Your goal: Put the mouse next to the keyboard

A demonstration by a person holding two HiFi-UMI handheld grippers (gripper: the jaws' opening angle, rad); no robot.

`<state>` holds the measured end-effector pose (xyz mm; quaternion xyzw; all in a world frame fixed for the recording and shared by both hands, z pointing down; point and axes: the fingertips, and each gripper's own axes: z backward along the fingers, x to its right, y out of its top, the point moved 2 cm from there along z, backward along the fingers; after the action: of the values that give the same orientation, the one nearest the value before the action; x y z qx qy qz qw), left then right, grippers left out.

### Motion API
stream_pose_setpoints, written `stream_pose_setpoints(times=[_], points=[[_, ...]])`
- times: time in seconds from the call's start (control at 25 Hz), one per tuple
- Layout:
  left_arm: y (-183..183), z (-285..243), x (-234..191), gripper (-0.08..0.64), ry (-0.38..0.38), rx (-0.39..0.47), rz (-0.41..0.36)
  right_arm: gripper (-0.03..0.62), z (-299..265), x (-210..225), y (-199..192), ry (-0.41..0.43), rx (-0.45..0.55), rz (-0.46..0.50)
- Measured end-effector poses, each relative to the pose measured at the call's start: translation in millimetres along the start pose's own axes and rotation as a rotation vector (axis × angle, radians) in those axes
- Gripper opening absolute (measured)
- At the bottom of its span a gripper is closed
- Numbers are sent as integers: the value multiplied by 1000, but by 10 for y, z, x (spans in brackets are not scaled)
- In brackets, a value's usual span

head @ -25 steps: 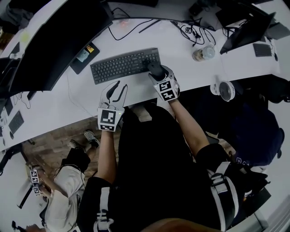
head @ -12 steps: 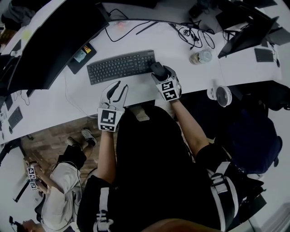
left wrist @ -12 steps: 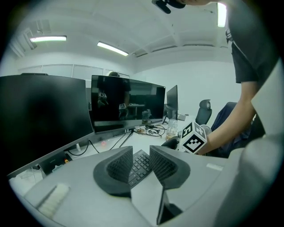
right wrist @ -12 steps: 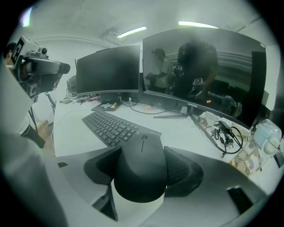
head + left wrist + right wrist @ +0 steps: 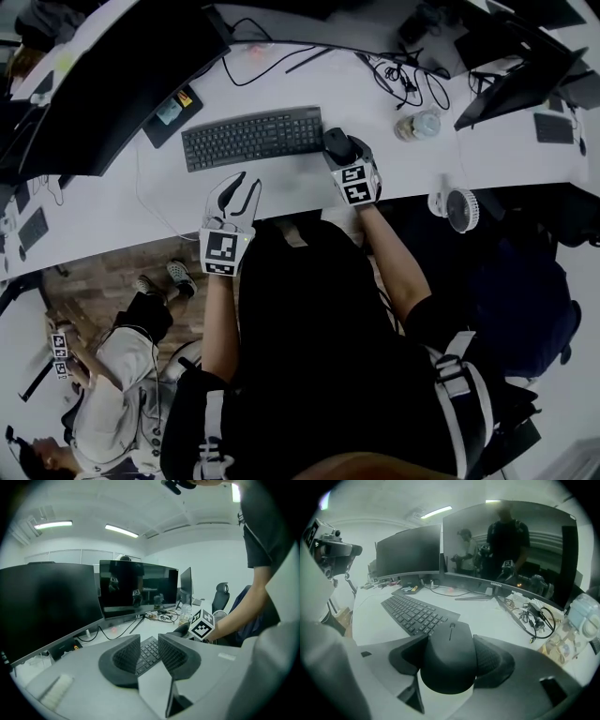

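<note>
Rounded black mouse (image 5: 336,142), held just beside right end of keyboard (image 5: 251,137), black keyboard flat on white desk (image 5: 94,214)

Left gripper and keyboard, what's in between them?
Just bare white desk lies between the left gripper and the keyboard. The head view shows this. The gripper's open jaws hold nothing.

In the head view the right gripper (image 5: 339,150) covers the rear of the mouse (image 5: 333,139), so whether the mouse touches the worktop (image 5: 281,183) cannot be told there. In the right gripper view the mouse's body hides the inner faces of the fingers (image 5: 494,660) and the surface beneath it. In the left gripper view that gripper's own fingers (image 5: 124,656) screen all but a narrow strip of the keyboard (image 5: 148,652), and the big monitor (image 5: 112,75) runs off the head view's top and left edges.
</note>
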<state>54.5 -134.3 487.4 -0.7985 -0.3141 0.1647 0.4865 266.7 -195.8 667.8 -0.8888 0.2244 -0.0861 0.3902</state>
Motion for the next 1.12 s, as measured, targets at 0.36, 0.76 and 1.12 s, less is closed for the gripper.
stream_pose_setpoints(times=[0.36,0.76,1.12], points=[[-45,8,48,117,35,-40,11,299,-184,141,-130,19,-38,-24],[-38,2,20,117,61,-66,17,299,-433,344,-170,-10,-76,-45],[-21,-49,-49,115,74,-67,28,299,-625,438,-71,-21,-85,-75]])
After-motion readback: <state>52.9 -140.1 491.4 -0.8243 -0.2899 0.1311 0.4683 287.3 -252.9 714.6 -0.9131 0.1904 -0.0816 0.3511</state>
